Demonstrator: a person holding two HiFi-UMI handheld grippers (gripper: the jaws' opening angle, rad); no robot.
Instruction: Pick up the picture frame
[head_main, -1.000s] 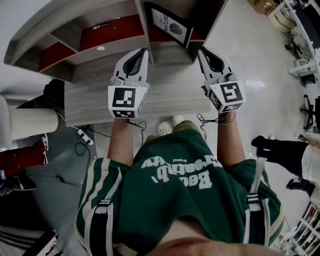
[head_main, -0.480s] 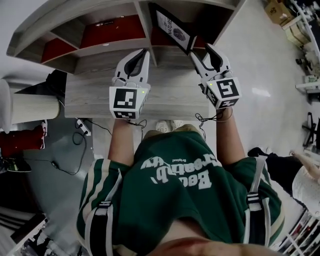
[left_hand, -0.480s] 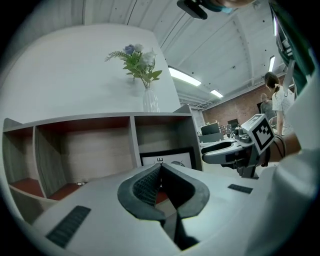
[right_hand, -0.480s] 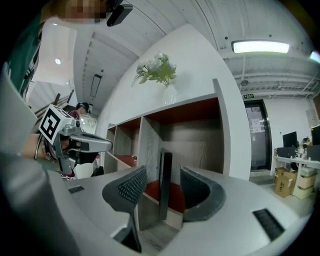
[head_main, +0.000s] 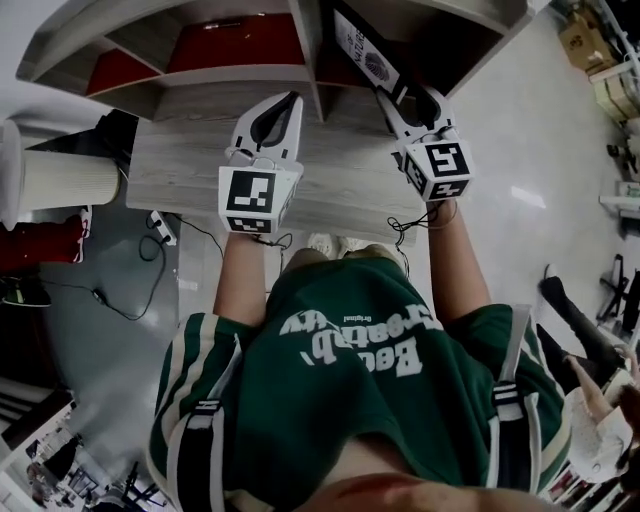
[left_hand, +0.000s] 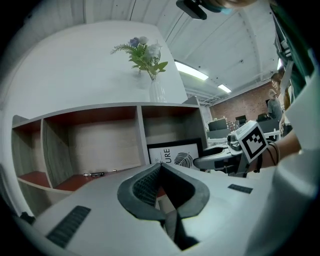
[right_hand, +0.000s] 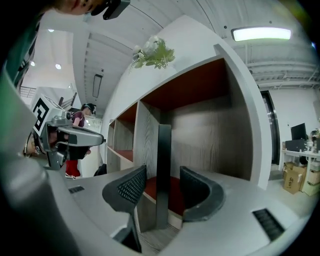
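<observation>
The picture frame (head_main: 365, 55) is black with a white leaf print and stands upright in the right-hand cubby of the shelf unit (head_main: 310, 45). In the left gripper view the picture frame (left_hand: 175, 155) shows its face. My right gripper (head_main: 408, 98) is open at the cubby's mouth. In the right gripper view the frame's dark edge (right_hand: 163, 140) stands between the jaws of the right gripper (right_hand: 162, 174), and neither pad touches it. My left gripper (head_main: 290, 100) is shut and empty over the desk, in front of the shelf divider; in its own view the left gripper (left_hand: 159, 167) has its jaws meeting at the tip.
The shelf unit sits on a wood-grain desk (head_main: 190, 180). A vase of flowers (left_hand: 146, 55) stands on top of it, and a pen (left_hand: 94, 174) lies in the middle cubby. A white cylinder (head_main: 60, 180) stands at the left, with cables (head_main: 150, 270) on the floor.
My right gripper has opened and moved forward to the cubby, so the frame's edge now stands between its jaws. The left gripper has edged forward and stays shut.
</observation>
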